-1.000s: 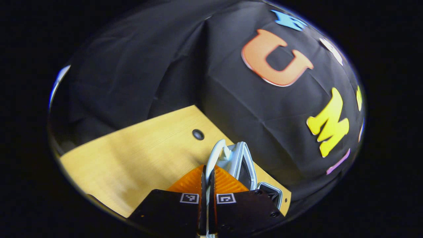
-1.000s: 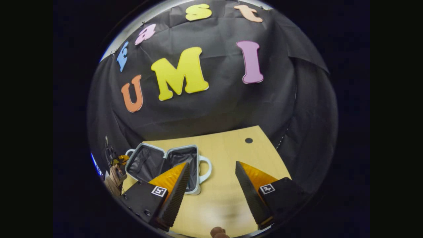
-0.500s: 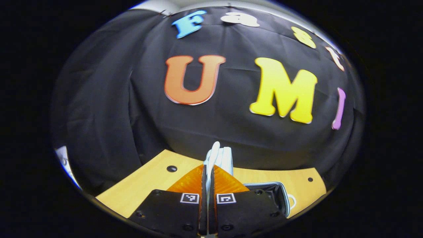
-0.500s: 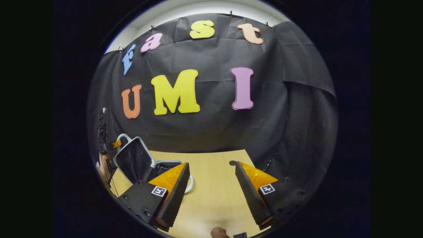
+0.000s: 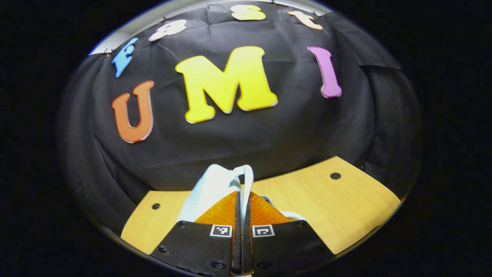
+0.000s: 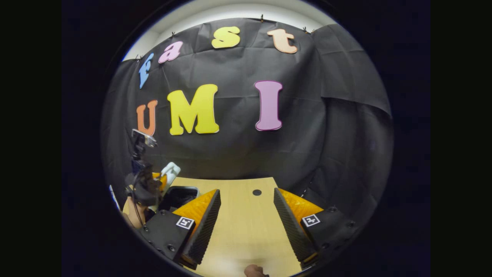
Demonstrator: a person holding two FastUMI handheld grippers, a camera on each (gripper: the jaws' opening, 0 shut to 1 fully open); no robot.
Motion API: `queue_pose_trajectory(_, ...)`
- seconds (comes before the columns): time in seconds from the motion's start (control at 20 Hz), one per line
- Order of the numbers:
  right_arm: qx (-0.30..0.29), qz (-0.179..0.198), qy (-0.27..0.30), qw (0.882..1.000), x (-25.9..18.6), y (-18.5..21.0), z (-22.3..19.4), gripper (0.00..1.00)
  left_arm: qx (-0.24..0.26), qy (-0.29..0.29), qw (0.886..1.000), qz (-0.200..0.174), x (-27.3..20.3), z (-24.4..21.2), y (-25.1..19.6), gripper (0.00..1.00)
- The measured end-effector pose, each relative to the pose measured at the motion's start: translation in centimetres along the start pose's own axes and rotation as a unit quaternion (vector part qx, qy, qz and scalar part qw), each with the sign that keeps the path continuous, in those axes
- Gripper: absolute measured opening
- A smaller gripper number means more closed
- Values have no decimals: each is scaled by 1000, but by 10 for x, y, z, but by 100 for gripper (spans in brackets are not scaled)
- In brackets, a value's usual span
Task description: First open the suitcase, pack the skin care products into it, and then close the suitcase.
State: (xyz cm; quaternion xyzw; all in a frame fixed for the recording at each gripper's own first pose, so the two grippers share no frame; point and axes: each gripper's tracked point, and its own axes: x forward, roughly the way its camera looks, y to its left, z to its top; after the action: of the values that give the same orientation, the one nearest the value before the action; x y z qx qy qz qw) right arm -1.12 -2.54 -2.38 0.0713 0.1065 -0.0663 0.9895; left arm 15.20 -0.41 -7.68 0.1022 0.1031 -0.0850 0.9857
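While the left claw stays pinched tight on the pale grey suitcase's white handle over the light wooden bench, the right claw hangs wide open, holding nothing.

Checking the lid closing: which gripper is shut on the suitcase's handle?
The left gripper: its fingers pinch the suitcase handle. The right gripper hangs open over the table.
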Motion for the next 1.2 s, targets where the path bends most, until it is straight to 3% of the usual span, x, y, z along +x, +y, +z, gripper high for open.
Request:
queue_pose_trajectory(0.2, -11, -22, 3, 1000, 3, -41, -10, 80, 58, 56, 997, -11, 33, -43, -46, 5)
queue_pose_trajectory(0.3, -15, -24, 14, 1000, 4, -57, -23, 83, 71, 81, 994, -11, 42, -66, -61, 5)
queue_pose_trajectory(0.7, -9, -37, 38, 999, 13, -106, -52, 83, 172, 99, 980, 22, 53, -93, -90, 6)
queue_pose_trajectory(0.95, -2, -34, 38, 999, 12, -115, -53, 83, 254, 100, 961, 50, 50, -99, -88, 9)
queue_pose_trajectory(1.0, 0, -32, 36, 999, 10, -113, -52, 80, 266, 96, 958, 50, 51, -98, -87, 9)
queue_pose_trajectory(1.2, 5, -28, 27, 999, 5, -102, -45, 83, 294, 107, 949, 31, 49, -108, -90, 15)
